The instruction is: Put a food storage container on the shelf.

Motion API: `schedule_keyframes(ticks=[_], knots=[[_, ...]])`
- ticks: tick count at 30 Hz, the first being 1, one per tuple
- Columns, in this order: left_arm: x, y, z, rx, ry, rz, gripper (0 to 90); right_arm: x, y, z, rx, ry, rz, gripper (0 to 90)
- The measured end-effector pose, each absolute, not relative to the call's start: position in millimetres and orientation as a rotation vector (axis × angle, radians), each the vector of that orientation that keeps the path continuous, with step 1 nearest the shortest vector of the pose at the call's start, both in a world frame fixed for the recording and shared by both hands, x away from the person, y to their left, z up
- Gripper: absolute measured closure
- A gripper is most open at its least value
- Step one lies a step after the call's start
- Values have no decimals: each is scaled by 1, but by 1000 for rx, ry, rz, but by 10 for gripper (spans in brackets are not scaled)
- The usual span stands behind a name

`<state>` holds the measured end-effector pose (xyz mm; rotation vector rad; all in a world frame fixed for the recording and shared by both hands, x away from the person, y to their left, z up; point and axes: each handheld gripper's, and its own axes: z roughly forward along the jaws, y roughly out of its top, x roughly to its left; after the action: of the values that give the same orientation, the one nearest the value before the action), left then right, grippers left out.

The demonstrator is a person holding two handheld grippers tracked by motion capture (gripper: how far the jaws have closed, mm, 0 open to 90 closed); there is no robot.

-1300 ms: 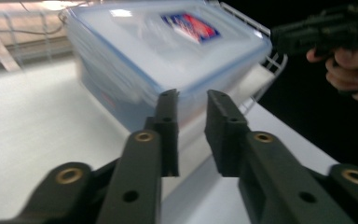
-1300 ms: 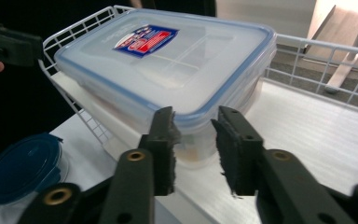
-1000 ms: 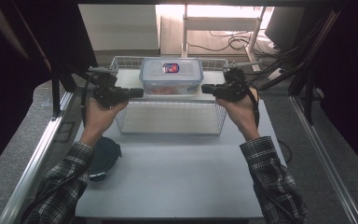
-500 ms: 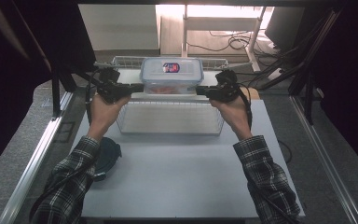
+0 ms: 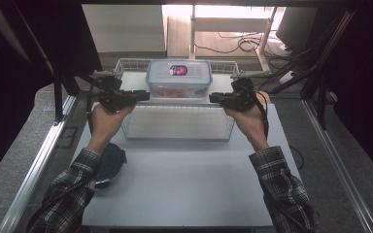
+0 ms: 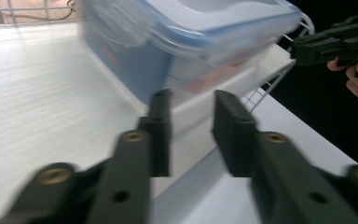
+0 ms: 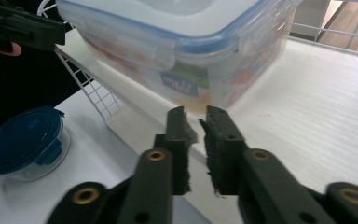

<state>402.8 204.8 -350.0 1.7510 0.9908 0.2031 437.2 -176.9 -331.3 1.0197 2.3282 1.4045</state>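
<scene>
While I've got both grippers hanging at the far end of the white table (image 5: 184, 189), the clear lidded box (image 5: 178, 77) sits in the far part of the wire basket (image 5: 175, 127). My left gripper (image 5: 144, 95) is just left of the box and my right gripper (image 5: 212, 98) just right of it; the jaws of both have just been opening, with nothing between them. Down at the near left there's a round blue-lidded tub (image 5: 110, 162). Grey floor on both sides, cables (image 5: 243, 46) at the far end.
</scene>
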Motion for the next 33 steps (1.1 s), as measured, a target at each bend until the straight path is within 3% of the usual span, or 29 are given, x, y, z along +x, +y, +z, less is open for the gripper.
schedule_keyframes(ticks=[1,2,5,11,17,33], knots=[[398,204,-350,1761,972,214,492,429,-179,-333,995,2321,1401,631],[393,202,-350,1776,958,231,492,429,-179,-333,995,2321,1401,631],[379,197,-352,1822,929,253,347,415,-180,-336,962,2306,1384,490],[345,188,-364,1838,887,289,163,384,-183,-346,894,2305,1358,251],[312,179,-387,1860,854,308,77,353,-186,-362,874,2306,1373,87],[254,177,-442,1841,868,312,35,308,-199,-401,880,2318,1362,8]])
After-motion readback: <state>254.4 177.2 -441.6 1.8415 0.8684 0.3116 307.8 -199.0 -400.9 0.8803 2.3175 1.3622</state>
